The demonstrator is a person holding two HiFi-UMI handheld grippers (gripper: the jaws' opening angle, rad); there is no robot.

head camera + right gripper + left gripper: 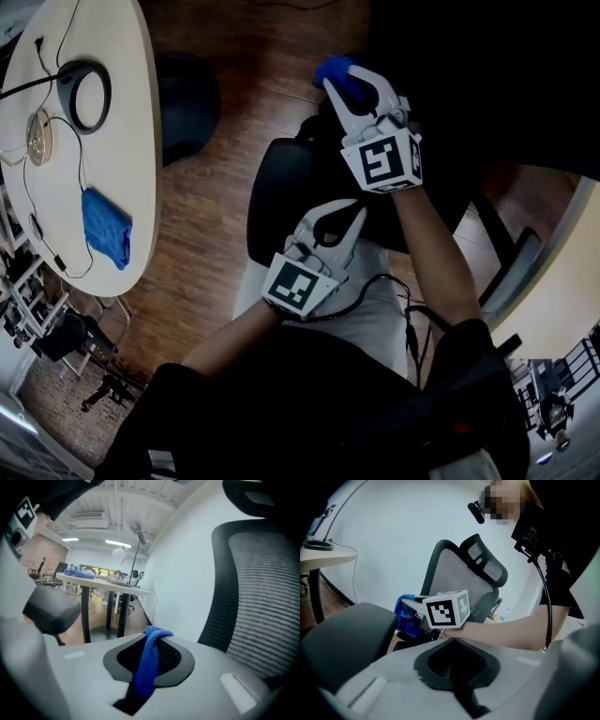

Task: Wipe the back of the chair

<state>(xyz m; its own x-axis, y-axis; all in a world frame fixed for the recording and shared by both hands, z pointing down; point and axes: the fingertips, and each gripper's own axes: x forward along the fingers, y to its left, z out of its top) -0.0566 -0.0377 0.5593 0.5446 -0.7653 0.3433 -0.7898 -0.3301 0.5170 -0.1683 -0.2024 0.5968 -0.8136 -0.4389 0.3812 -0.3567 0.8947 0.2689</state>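
Barely legible from the head view: black chair [281, 183] swallowed by shadow, its mesh back [267, 592] cut off at the right edge of the right gripper view. Right gripper [339, 84] reaching forward on an extended forearm, jaws clamped on a blue cloth [147, 665] just beside that mesh back, contact impossible to confirm. Left gripper [336, 223] held lower and nearer the body, jaws together on nothing, aimed toward the chair.

Dim head view, dark vignetted corners; fisheye bending in gripper views; near foreground soft; ceiling strip lights [89, 541] bright.
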